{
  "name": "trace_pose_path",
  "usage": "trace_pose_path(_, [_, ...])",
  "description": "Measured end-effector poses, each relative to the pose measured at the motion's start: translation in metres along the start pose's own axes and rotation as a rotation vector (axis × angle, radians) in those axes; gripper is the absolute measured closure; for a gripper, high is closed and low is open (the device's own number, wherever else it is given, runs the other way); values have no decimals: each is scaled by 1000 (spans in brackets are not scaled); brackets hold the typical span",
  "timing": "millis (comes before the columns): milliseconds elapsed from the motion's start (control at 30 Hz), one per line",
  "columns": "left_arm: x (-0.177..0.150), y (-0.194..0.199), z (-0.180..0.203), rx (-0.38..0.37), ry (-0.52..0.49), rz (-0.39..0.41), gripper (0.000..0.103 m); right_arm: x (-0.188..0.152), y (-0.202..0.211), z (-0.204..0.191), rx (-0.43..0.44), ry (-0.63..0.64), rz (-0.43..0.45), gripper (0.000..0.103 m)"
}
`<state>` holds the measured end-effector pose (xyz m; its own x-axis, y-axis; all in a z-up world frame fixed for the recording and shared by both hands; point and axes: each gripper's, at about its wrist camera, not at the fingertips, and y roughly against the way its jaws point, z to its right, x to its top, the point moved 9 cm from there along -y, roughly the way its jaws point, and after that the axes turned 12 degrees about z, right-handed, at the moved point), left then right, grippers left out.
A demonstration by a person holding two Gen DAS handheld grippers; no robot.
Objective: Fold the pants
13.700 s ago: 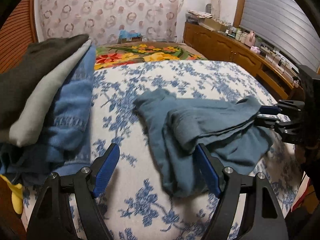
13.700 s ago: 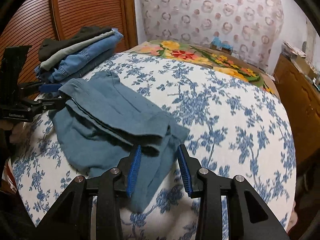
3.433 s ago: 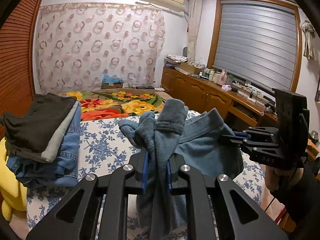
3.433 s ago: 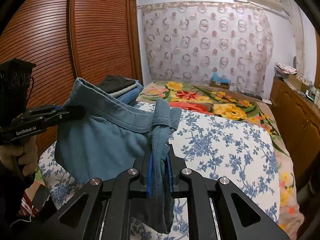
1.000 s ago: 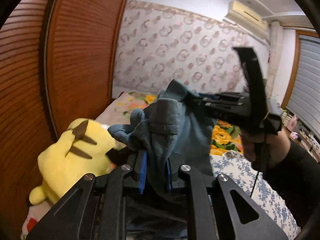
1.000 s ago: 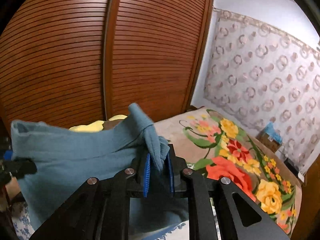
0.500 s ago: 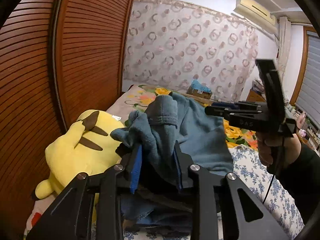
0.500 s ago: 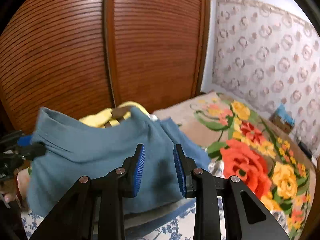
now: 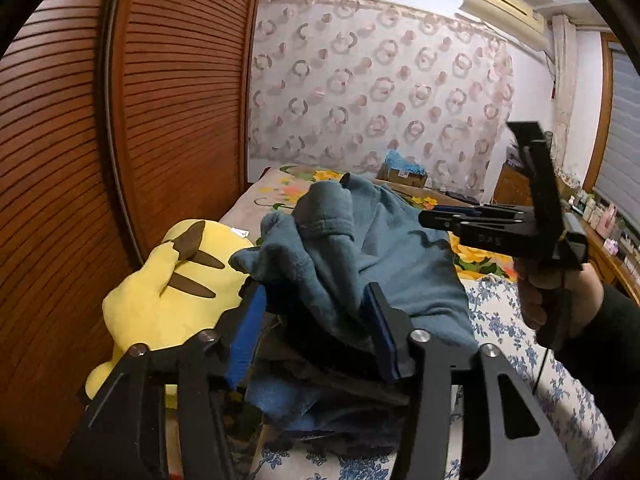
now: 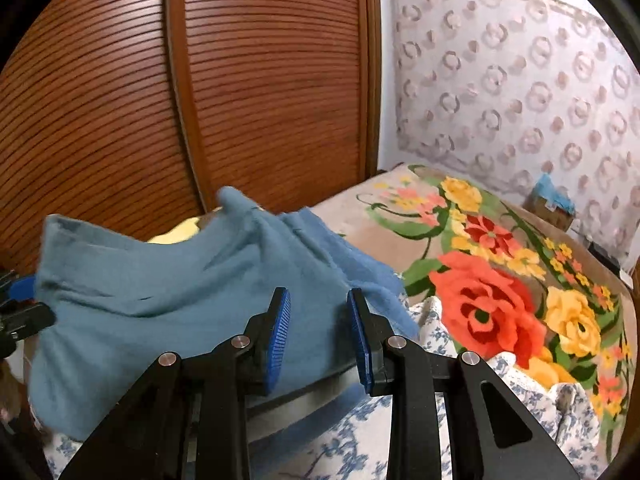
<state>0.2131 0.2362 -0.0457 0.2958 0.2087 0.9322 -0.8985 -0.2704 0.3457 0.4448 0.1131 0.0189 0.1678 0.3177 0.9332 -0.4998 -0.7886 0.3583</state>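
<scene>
- Folded teal-blue fleece pants (image 9: 400, 264) are laid on a clothes stack at the bed's edge, beside a yellow plush toy (image 9: 176, 280).
- Left hand-held gripper (image 9: 316, 336) is opening, cloth loose between its jaws.
- Right hand-held gripper (image 10: 318, 336) is parted, gripping nothing.

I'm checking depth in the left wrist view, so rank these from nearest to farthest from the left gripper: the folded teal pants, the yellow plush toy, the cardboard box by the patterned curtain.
1. Folded teal pants: between the opening jaws of the left gripper.
2. Yellow plush toy: just left, beside the wooden door.
3. Cardboard box: far back, at the curtain.
</scene>
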Motion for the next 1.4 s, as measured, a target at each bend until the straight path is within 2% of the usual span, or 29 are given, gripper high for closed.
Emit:
trace_pose_path(100, [2,6,3,-11,-5,13,24,-6,14,-10,6,-5,11,72])
trace_pose_path(167, [3,9,6,-19,-15,9,24,-10,22,-15,7,-12,15,70])
trace_pose_path(233, [4,13,10,-17,-30,11,16,-15,33,-20,5,-23,24,65])
trace_pose_path(300, [4,18,13,-12,-42,17,14,-17,45,-24,6,-34,33,62])
trace_pose_path(333, [5,21,15,-9,-51,25,12,-19,49,-25,0,-33,36,57])
trace_pose_path(367, [6,23,16,-8,-55,28,11,-19,55,-26,-13,-27,40,47])
trace_pose_path(400, [6,26,18,-12,-58,31,5,-20,62,-29,-24,-21,46,42])
trace_pose_path(433, [7,28,19,-15,-57,34,1,-22,69,-33,-28,-19,55,32])
trace_pose_path(533, [8,36,21,-11,-66,43,0,-26,84,-37,-55,-35,56,11])
trace_pose_path(867, [7,63,39,-58,-77,60,0,-45,149,-56,-136,-74,101,6])
trace_pose_path(1067, [0,75,59,-82,-117,65,0,-56,189,-68,-182,-79,119,6])
trace_pose_path(1400, [-11,85,90,-130,-116,40,0,-83,253,-76,-274,-141,154,6])
